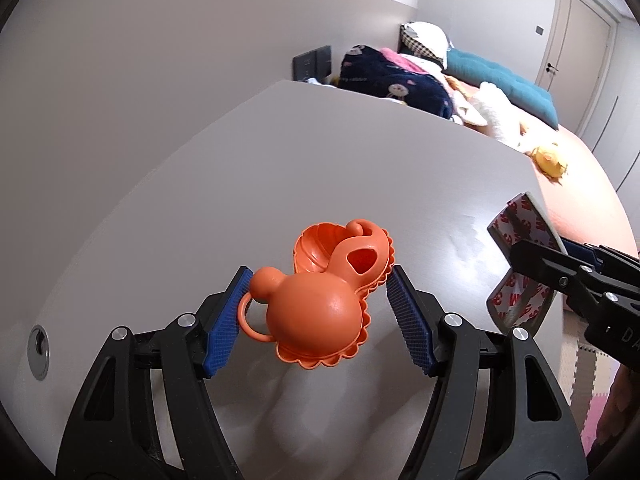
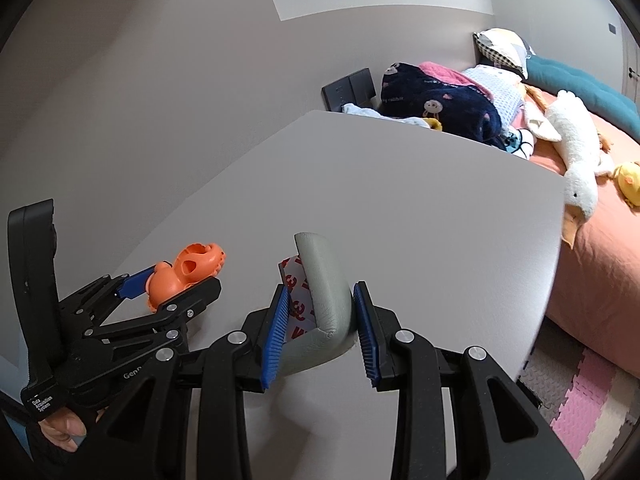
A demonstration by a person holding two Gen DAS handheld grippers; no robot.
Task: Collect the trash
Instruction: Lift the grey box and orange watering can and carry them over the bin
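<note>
An orange plastic toy, rounded with a ring handle and scalloped edges, lies on the grey table between the blue pads of my left gripper, whose jaws stand open around it. It also shows in the right wrist view. A grey foam corner guard with red-printed adhesive backing sits between the fingers of my right gripper, which is closed on it. In the left wrist view the guard and right gripper are at the right.
A bed with an orange sheet, blankets, a teal cushion and plush toys lies beyond the table's far right edge. Foam floor mats show at lower right. A round metal grommet sits in the table at left.
</note>
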